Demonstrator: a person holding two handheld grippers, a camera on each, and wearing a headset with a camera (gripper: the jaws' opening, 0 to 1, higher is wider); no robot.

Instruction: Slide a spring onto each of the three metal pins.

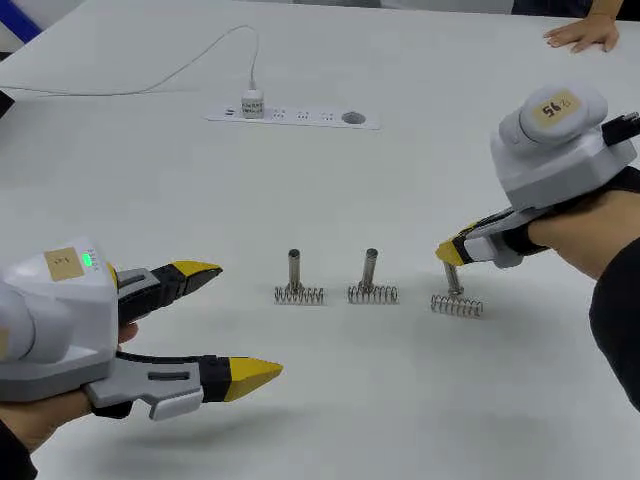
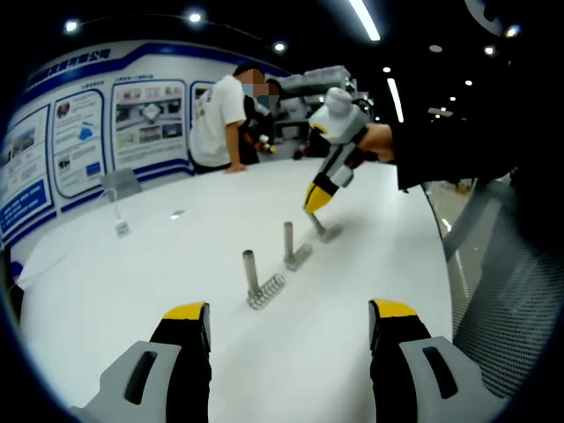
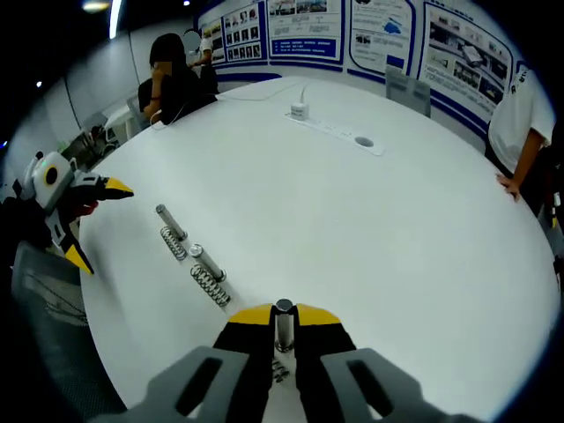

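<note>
Lower left: left gripper (image 1: 250, 320), white-grey housing, black jaws tipped yellow, tan label (image 1: 63, 264) beside a green lamp (image 1: 88, 262). Upper right: right gripper (image 1: 447, 253), same colours, numbered sticker (image 1: 558, 108) on top. Right edge: black sleeve (image 1: 615, 320).

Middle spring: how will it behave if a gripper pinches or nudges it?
The middle spring lies on its side, so a nudge would probably roll it, though the middle pin beside it may block it. Its thin open coils look light and likely squash or slip under a hard pinch.
</note>
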